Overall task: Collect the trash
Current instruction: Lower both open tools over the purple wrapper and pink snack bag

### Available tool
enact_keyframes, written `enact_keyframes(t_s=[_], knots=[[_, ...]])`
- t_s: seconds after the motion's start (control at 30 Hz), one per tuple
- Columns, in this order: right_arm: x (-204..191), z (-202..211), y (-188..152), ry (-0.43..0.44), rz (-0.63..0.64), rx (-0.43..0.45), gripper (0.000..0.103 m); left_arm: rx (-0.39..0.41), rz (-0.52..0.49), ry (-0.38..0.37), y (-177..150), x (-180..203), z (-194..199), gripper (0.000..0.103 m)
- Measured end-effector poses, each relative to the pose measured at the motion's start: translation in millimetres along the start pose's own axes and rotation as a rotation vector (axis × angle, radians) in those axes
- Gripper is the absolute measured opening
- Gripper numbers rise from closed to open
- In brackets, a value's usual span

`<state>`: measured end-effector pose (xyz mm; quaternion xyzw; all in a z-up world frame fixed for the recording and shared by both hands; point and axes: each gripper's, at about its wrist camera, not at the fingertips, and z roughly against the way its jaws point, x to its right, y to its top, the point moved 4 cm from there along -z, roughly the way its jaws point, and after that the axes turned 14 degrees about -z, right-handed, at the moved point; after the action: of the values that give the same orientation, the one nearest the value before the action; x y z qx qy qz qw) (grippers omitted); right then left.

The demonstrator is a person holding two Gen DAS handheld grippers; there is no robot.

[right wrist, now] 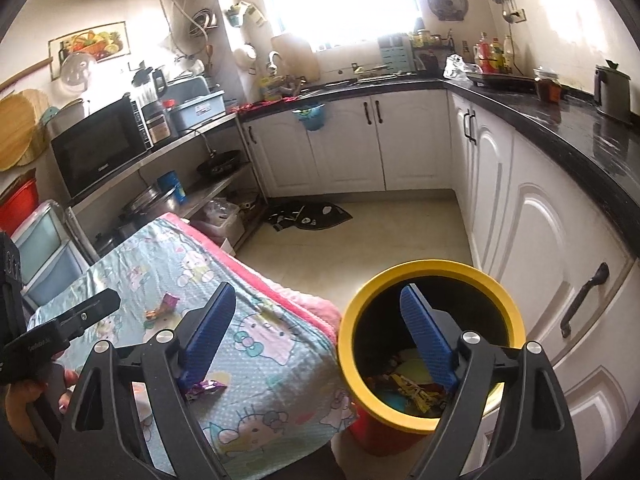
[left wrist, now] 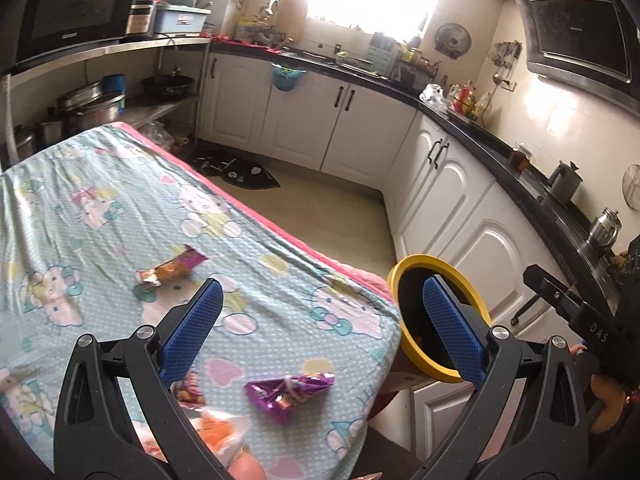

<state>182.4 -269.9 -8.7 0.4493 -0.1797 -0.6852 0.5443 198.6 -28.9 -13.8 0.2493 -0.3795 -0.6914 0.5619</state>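
Note:
A purple foil wrapper [left wrist: 289, 394] lies on the cartoon-print cloth of the table [left wrist: 120, 208], just ahead of my left gripper [left wrist: 320, 312], which is open and empty. An orange-brown wrapper [left wrist: 172, 268] lies farther out. An orange-and-clear plastic piece [left wrist: 216, 432] lies under the left finger. A red bin with a yellow rim [right wrist: 430, 344] stands beside the table's right edge and holds several wrappers [right wrist: 412, 390]. My right gripper [right wrist: 316, 308] is open and empty, with its right finger over the bin mouth. The purple wrapper [right wrist: 206, 387] and the far wrapper [right wrist: 162, 306] show in the right wrist view too.
White cabinets [right wrist: 540, 220] with a black counter [right wrist: 580, 128] run along the right and back. A shelf with a microwave [right wrist: 100, 148] and pots stands at the left. A dark mat [right wrist: 308, 216] lies on the floor. The bin rim also shows in the left wrist view [left wrist: 400, 276].

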Motion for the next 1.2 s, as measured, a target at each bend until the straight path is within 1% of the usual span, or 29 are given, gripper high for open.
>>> enact_keyframes(t_s=[0.33, 0.63, 0.87, 1.03, 1.2], knots=[[-30, -2, -7, 0.050, 0.056, -0.020, 0.082, 0.020, 0.053, 0.060, -5, -39, 21, 0.092], [-61, -10, -20, 0.101, 0.121, -0.060, 0.082, 0.025, 0.095, 0.141, -11, -80, 39, 0.092], [-80, -23, -38, 0.128, 0.183, -0.109, 0.082, -0.010, 0.099, 0.218, -19, -112, 39, 0.092], [-91, -31, -53, 0.143, 0.218, -0.147, 0.082, -0.045, 0.098, 0.246, -29, -127, 34, 0.092], [-102, -40, -70, 0.149, 0.259, -0.179, 0.082, -0.092, 0.074, 0.259, -37, -133, 20, 0.092]])
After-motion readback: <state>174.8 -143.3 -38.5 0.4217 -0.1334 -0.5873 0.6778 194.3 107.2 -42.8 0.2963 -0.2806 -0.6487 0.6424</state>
